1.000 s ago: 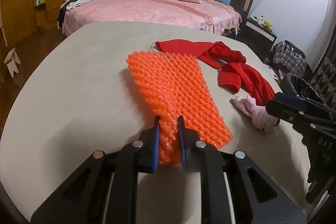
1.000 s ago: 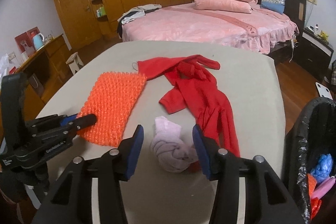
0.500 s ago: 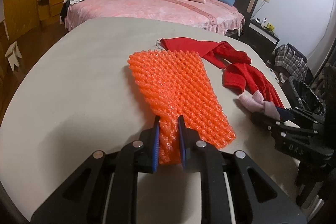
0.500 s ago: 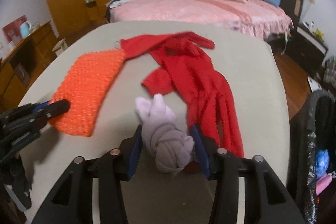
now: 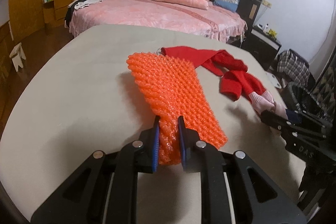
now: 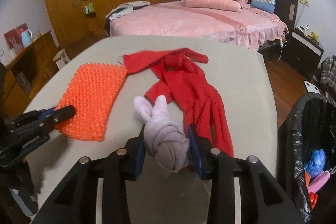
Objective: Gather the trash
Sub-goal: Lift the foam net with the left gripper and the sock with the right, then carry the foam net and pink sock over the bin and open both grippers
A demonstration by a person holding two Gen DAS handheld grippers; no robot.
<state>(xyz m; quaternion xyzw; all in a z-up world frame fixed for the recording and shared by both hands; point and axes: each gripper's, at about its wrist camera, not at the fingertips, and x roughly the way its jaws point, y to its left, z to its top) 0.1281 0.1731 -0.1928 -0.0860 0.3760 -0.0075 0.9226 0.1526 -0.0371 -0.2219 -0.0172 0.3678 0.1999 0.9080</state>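
At lower left of the right wrist view, we see our left gripper clenched on the near edge of the knobbly orange plastic mat, which lies flat on the smooth beige desk. At lower centre, our right gripper grasps the soft knotted lilac sock, now lifted higher than a second ago. Beside it sprawls limp red cloth. At the right edge stands the black-lined bin, past the desk's rim.
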